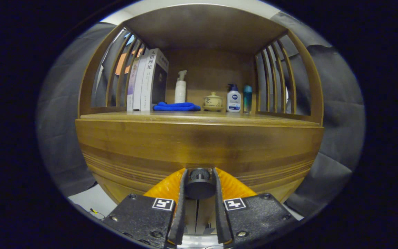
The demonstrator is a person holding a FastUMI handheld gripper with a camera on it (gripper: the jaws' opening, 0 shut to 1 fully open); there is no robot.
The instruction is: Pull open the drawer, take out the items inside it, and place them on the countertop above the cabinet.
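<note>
I pinch the drawer knob (199, 185) between both fingers of the gripper (199, 180), gaining purchase to pull the drawer (199, 148) open.

The white book (149, 79) bears large Chinese characters on its spine; fingers (181, 204) clasp the drawer knob (199, 186).

Close, level, facing cabinet (199, 148) front.
</note>
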